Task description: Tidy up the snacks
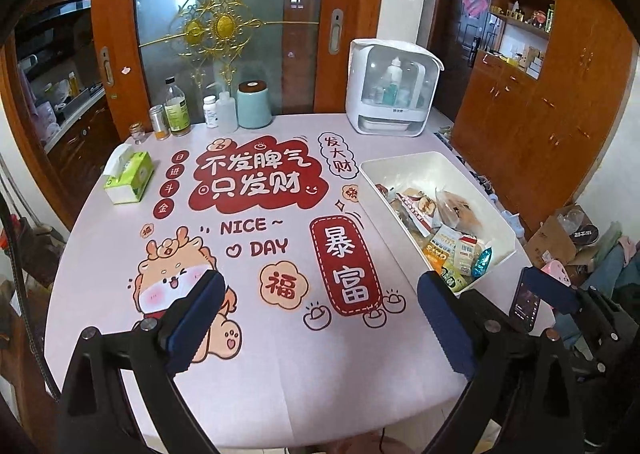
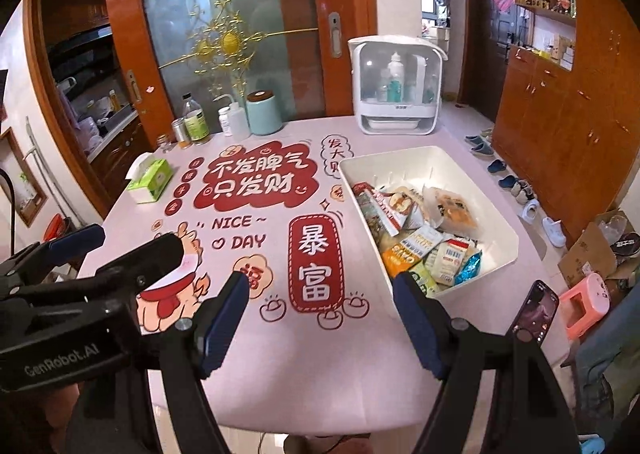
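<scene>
Snacks (image 2: pixel 424 230) lie heaped in a white plastic bin (image 2: pixel 496 214) on the right side of the round table (image 2: pixel 320 366) in front of you. The packets are mixed: orange, green, white and one shiny blue wrapper (image 2: pixel 468 264) near the bin's front corner. The bin sits at an angle, its near corner towards your right gripper (image 2: pixel 326 318).

Both of your grippers hang above the table's near edge, tilted downward. Your right gripper's blue-padded jaws stand well apart with nothing between them. Your left gripper (image 1: pixel 320 320) is also spread wide and holds nothing; under it you see the tablecloth's cartoon dragon (image 1: pixel 168 270) and red printed characters.

A phone (image 2: pixel 534 314) lies on the table just right of your right gripper, near the rim. At the far left sits a green tissue box (image 1: pixel 128 176). Along the far edge stand a few bottles (image 1: pixel 176 108), a pale green canister (image 1: pixel 254 104) and a white cabinet with a clear door (image 1: pixel 390 88), holding more bottles.
</scene>
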